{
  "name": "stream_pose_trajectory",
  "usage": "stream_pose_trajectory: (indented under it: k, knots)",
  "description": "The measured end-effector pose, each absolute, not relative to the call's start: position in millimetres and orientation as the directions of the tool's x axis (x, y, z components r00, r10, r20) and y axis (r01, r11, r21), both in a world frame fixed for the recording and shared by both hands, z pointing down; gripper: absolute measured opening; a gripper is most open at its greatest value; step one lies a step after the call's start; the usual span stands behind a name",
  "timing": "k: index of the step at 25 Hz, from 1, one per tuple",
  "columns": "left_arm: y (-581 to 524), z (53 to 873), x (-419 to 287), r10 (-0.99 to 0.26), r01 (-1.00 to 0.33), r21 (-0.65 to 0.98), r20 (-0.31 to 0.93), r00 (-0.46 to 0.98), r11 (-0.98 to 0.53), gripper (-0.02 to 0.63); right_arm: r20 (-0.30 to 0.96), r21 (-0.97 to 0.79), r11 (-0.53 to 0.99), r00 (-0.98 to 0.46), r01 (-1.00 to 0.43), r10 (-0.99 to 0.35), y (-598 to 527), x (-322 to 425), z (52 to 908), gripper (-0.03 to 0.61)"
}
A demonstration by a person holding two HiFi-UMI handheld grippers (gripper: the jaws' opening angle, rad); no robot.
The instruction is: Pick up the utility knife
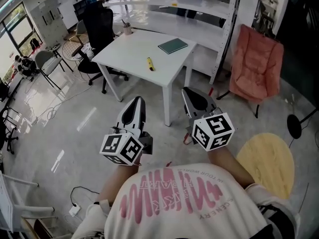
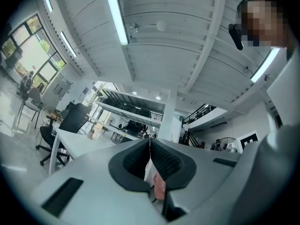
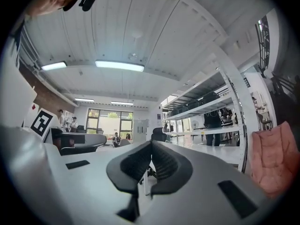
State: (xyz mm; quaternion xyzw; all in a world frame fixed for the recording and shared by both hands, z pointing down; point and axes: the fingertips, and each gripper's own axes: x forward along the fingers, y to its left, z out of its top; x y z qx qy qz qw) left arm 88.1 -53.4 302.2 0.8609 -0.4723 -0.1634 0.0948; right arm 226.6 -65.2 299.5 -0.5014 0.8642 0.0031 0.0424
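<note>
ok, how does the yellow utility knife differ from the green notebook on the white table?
The yellow utility knife is slim and stick-like, while the green notebook is a broad flat rectangle and clearly larger. The knife lies near the middle of the white table, closer to the person. The notebook sits farther back, by the far right corner. Both lie flat on the tabletop, apart from each other.

The utility knife (image 1: 150,63) lies on the table (image 1: 127,51), toward its near edge. A book (image 1: 173,46) lies farther and right, a cup (image 1: 127,30) at the far left corner. An office chair (image 1: 99,26) stands left of the table, an armchair (image 1: 255,68) right.
</note>
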Motion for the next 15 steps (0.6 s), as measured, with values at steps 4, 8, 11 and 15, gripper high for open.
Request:
stream_pose_trajectory:
  k: [4,8,11,15]
  knots:
    - [-77.7,312.1,103.0,-0.849,-0.781,0.336,-0.173,0.499,-0.527,0.025,-0.042,-0.056,0.51,-0.509,-0.858,-0.86,-92.2,237.2,314.2,0.015]
    - [-102.5,330.8,109.8,-0.851,-0.782,0.347,-0.122,0.511,-0.519,0.025,-0.011,-0.109,0.509,-0.511,-0.854,-0.86,-121.2,241.4,334.5,0.015]
    - [-127.0,337.5,102.9,-0.857,-0.789,0.345,-0.114,0.503,-0.509,0.025,0.014,-0.15,0.513,-0.521,-0.845,-0.853,-148.4,236.9,352.3,0.015]
    - [-168.2,347.6,73.6,-0.881,-0.806,0.367,-0.099,0.463,-0.465,0.025,0.034,-0.16,0.516,-0.527,-0.841,-0.849,-191.4,220.0,362.7,0.015]
